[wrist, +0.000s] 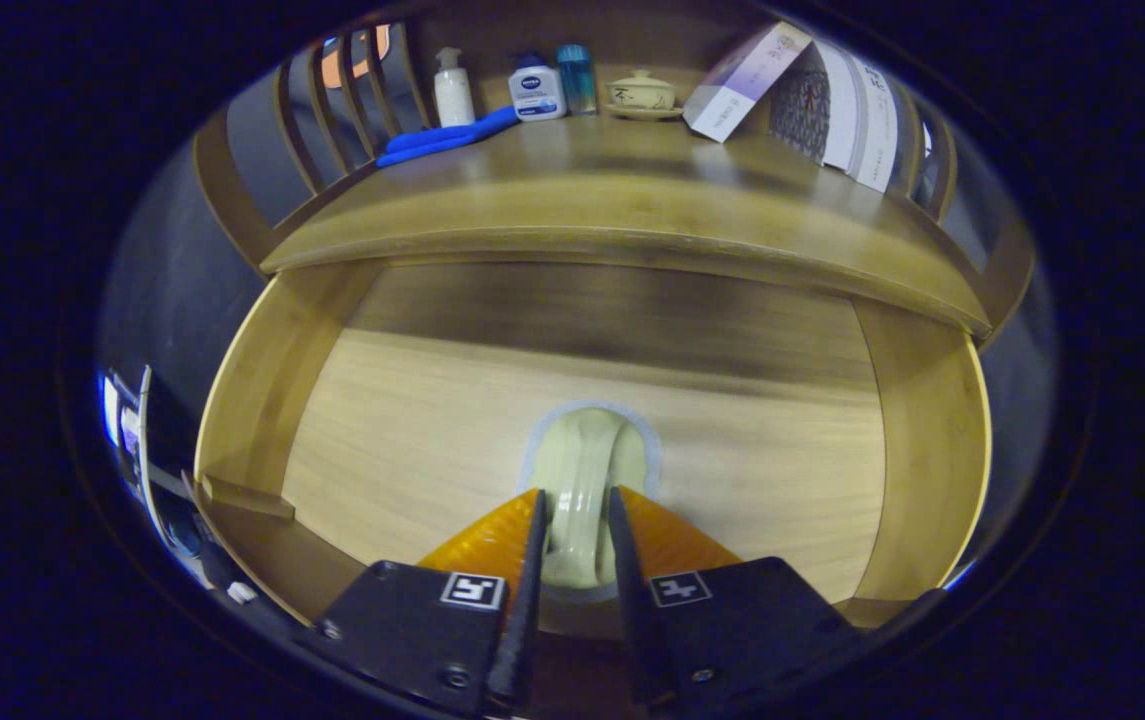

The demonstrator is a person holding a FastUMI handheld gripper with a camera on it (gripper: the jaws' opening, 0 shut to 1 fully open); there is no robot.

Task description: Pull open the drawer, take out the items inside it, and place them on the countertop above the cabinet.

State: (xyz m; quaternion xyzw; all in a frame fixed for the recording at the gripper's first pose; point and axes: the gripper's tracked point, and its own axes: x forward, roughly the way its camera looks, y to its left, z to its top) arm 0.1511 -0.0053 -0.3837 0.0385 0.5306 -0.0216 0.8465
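Gripper view: the drawer [932, 440] is pulled open, its wooden floor and side walls lying under the gripper [577, 520]. Between the two fingers sits a pale cream item [587, 470], rounded, looks like a small lid or cup with a bluish rim, hard to tell which. It rests low in the drawer near the front. Both fingers stand close against its sides and appear to press on it, so I read the gripper as clamped on the item, though contact at the very tips is partly hidden. The rest of the drawer floor beyond the fingers looks bare wood.

Above the drawer runs the countertop [632, 200]. At its back stand a white pump bottle [453, 88], a white and blue bottle [536, 90], a small blue bottle [576, 78], a ceramic lidded bowl [641, 95] on a saucer, a tilted box [747, 80] and standing books or cards [847, 115]. A blue cloth-like thing [447, 137] lies by the bottles.

Progress, as a judgement: opening is done; grasp on the item seems made; lifting out and setting it on the countertop are left. Free space on the countertop's front looks enough. Whether the things on top came from the drawer cannot be told.
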